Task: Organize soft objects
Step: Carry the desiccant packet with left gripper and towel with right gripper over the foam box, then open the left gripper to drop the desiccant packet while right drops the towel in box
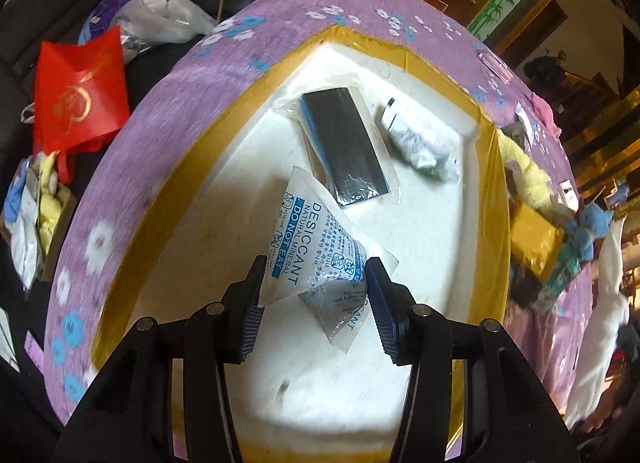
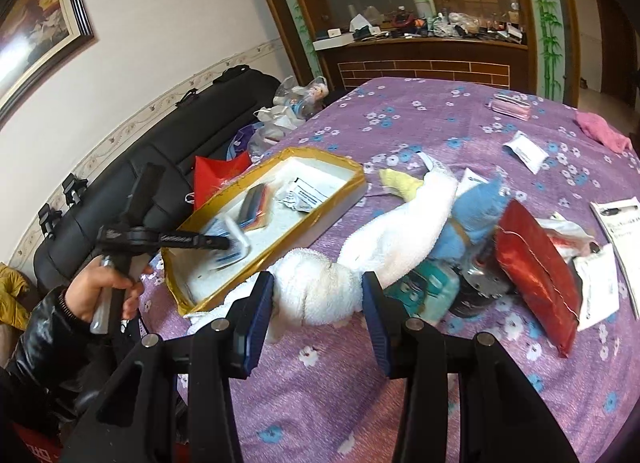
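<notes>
Left tongs (image 2: pixel 224 247) motion-blurred over the tray (image 2: pixel 192 219), so their load is unreadable. White towel (image 2: pixel 400 231) covers part of the blue plush (image 2: pixel 476 219). Far counter (image 2: pixel 424 39) clutter too small to identify.

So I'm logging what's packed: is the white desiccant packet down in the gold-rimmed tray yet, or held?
Held: the white desiccant packet hangs pinched in the left gripper above the gold-rimmed tray.

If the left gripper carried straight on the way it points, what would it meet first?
Probably the white floor of the gold-edged box. The left gripper, shut on the desiccant packet, points down into it, short of the black packaged item. Depth is uncertain.
</notes>
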Demonstrator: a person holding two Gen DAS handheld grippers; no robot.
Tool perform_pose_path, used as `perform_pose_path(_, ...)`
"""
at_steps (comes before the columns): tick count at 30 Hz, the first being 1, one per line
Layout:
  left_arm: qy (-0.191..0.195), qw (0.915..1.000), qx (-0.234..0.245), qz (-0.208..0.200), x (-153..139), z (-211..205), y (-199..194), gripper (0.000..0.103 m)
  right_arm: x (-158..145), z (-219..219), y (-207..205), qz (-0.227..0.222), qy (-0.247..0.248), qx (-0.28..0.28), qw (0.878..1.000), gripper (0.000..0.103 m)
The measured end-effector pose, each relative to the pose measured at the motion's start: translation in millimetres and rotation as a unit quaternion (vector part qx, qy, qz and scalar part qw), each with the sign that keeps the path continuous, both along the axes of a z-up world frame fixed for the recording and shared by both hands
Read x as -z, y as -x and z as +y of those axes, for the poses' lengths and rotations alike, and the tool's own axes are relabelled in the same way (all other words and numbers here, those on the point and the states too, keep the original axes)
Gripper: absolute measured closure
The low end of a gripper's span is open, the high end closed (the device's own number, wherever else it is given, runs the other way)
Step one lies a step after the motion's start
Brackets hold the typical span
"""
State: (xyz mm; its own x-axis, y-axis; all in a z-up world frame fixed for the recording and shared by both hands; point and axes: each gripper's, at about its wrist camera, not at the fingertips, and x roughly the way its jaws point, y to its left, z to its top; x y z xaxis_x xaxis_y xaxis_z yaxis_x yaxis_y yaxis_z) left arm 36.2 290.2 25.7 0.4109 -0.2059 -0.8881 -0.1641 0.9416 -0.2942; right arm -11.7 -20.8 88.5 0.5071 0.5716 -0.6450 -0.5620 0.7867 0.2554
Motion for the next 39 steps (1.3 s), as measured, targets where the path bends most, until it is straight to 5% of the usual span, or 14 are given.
perform_pose_path(10,0.029,0.9996,0.001,-0.006,-0.4,-14.7,-57.5,0.055,0.7,22.6,-12.7,0.003,0.004,-0.014,1.0,0.059)
perform_pose_path(23,0.001,0.9996,0.0,-0.029,-20.3,5.1,-18.4,0.055,2.7,93.4,-75.4,0.004,0.073,-0.033,0.997,0.059)
perform_pose_path(32,0.014,0.9997,-0.007,-0.019,-5.5,11.9,-23.0,0.054,33.1,152.6,-103.1,0.012,0.16,-0.066,0.985,0.059)
perform_pose_path(39,0.016,0.9997,0.002,-0.019,-0.9,2.8,-45.5,0.054,53.3,161.6,-118.3,0.022,0.175,-0.056,0.983,0.059)
